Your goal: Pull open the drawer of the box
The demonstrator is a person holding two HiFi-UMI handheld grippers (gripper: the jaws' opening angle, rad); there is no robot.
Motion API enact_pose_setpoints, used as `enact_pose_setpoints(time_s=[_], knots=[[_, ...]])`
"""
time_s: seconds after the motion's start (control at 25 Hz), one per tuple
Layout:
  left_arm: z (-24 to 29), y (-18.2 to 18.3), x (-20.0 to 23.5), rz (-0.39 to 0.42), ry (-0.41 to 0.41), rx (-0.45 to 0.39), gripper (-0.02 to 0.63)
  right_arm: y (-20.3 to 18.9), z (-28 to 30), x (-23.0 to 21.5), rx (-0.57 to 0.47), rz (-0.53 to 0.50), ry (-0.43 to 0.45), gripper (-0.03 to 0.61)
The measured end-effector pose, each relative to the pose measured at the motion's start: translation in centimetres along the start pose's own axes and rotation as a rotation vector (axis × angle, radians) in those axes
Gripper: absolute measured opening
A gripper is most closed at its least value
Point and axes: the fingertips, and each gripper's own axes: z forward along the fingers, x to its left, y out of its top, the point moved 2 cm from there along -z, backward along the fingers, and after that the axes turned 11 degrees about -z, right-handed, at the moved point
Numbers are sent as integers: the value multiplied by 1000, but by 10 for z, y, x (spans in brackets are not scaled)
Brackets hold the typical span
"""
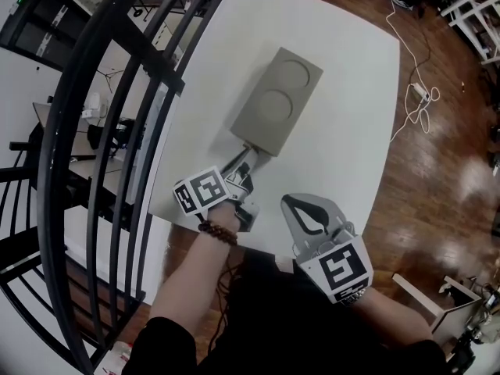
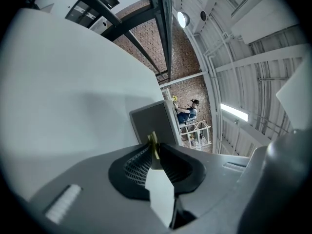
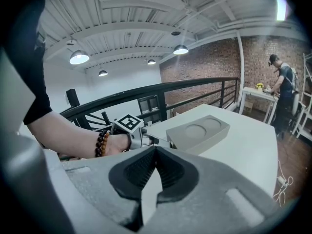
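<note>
A grey box (image 1: 276,100) with two round recesses in its top lies on the white table (image 1: 344,92). Its front face (image 2: 152,122) points toward me. My left gripper (image 1: 248,155) reaches that face and is shut on the small yellowish drawer tab (image 2: 154,144), which sits pinched between the black pads (image 2: 139,164). The right gripper view shows the box (image 3: 199,129) and the left gripper (image 3: 146,140) at its near end. My right gripper (image 1: 289,201) hovers near the table's front edge, right of the left one, shut with nothing in it (image 3: 156,151).
A black curved railing (image 1: 117,131) runs close along the table's left side. On the wooden floor to the right lies a white cable with a power strip (image 1: 419,92). A person (image 3: 282,89) stands far off at a white bench.
</note>
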Motion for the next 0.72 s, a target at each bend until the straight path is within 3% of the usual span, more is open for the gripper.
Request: enact_pose_setpoints(time_s=[0.72], knots=[[-29, -10, 9, -43, 33, -28, 63, 4, -5, 16, -26, -3, 15, -8]])
